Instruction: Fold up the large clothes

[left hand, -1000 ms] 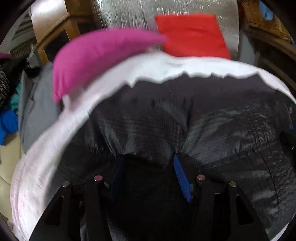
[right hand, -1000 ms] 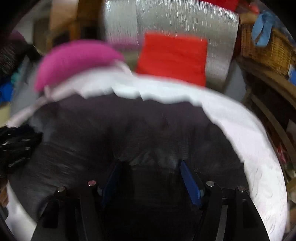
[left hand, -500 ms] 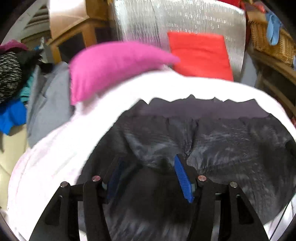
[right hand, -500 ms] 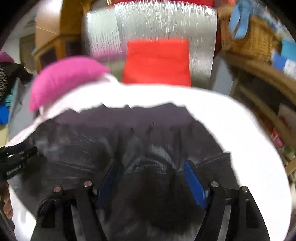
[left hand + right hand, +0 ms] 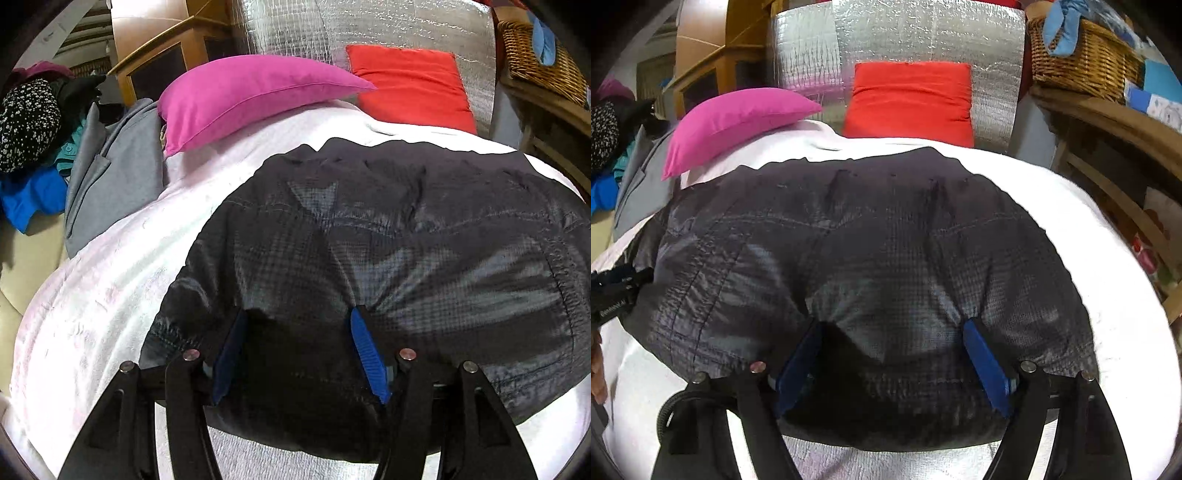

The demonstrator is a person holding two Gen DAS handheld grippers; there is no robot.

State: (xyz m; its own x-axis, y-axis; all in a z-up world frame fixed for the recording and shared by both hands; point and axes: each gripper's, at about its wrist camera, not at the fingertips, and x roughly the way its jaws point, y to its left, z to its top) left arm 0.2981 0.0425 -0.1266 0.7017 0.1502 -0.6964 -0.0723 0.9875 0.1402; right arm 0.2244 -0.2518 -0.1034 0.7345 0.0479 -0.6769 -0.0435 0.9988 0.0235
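Through the left wrist view, my left gripper [image 5: 295,350] sits low in the centre of the frame with its blue pads [image 5: 365,354] spread apart; its jaws have just been opening, and the dark checked garment [image 5: 388,240] bulges up between them without being pinched. That garment, shiny and puffy like folded trousers or a light jacket, lies across the white bedspread [image 5: 99,295] and fills the middle and right of the frame; a magenta pillow [image 5: 251,92] and a red cushion [image 5: 410,81] sit along the top, and a grey jacket [image 5: 110,177] hangs off at the left. Through the right wrist view, my right gripper [image 5: 894,354] is likewise low centre, its blue pads [image 5: 986,365] standing wide; these jaws have just been opening too, with cloth lying loose between them. The garment reaches from left edge to right of centre, and the other gripper shows at the left edge. I judge a fold has just been laid down and released. Next I would draw both grippers clear, then take a side edge for the following fold without dragging the layers.
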